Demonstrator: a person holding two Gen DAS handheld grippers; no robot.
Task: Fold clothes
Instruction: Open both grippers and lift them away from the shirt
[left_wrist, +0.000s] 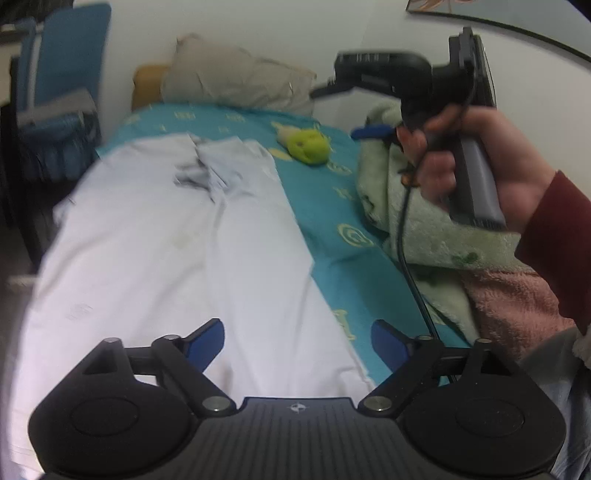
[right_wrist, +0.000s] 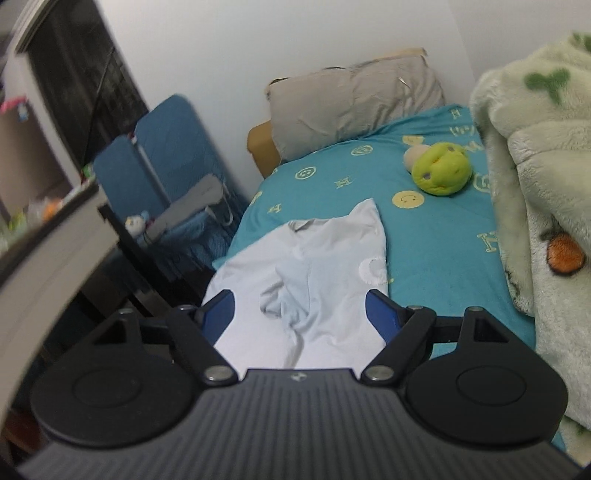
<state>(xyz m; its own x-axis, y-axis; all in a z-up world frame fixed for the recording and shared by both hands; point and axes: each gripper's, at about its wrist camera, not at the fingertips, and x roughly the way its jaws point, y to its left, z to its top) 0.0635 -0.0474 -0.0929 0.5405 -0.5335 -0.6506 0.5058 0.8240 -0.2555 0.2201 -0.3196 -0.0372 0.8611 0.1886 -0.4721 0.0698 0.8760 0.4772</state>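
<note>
My left hand-held gripper (left_wrist: 297, 341) hangs spread and empty at bottom centre over the white shirt (left_wrist: 177, 258). My right hand-held gripper (right_wrist: 300, 314) is spread too, the shirt mid-frame on the teal bed (right_wrist: 443, 258).

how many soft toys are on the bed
1. A green plush toy lies on the teal sheet near the grey pillow, beyond the pale shirt and beside the fleece blanket. Others may be hidden behind the blanket.
</note>
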